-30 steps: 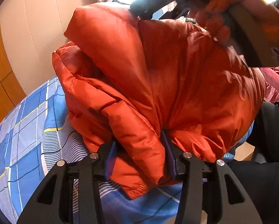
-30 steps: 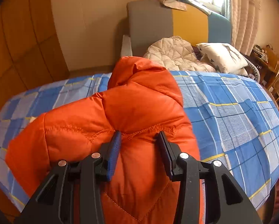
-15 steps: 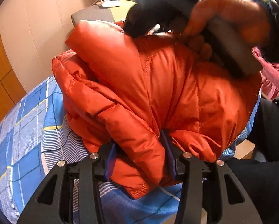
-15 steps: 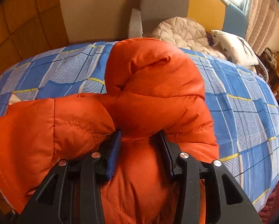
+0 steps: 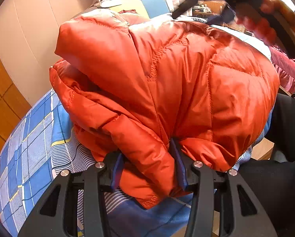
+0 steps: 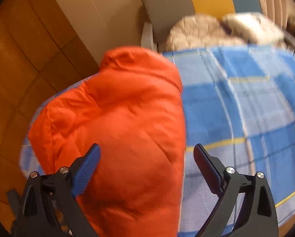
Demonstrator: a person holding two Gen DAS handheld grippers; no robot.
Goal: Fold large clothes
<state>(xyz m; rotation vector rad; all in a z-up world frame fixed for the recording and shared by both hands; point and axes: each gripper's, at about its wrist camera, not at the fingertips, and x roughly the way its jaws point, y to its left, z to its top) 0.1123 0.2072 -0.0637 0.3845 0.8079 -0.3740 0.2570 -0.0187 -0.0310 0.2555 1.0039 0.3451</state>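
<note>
1. Your right tongs (image 6: pixel 146 163), clamped on the orange puffer jacket (image 6: pixel 115 130) a moment ago, have let go and are opening wide; their blue pads (image 6: pixel 86 169) now stand clear of the fabric, with the jacket lying below and between them.
2. Your right-hand view has also swung, so the jacket now sits at lower left of that view and the bedspread (image 6: pixel 246 108) fills the right side; the picture is blurred by the motion.
3. Your left tongs (image 5: pixel 147 165) are unchanged: they are clamped on a thick fold at the near edge of the jacket (image 5: pixel 167 83), with a pad pressing in from each side.
4. You see the jacket bunched in a puffy heap on the blue checked bedspread (image 5: pixel 34 142) of the bed, near its edge, with one sleeve-like roll hanging toward the left tongs.
5. Your right hand (image 5: pixel 266 23) and its tool show blurred at the top right of the left view, above the jacket and apart from it.
6. Beyond the bed, a beige quilted garment (image 6: pixel 198 29) lies by the headboard, well apart from the jacket.
</note>
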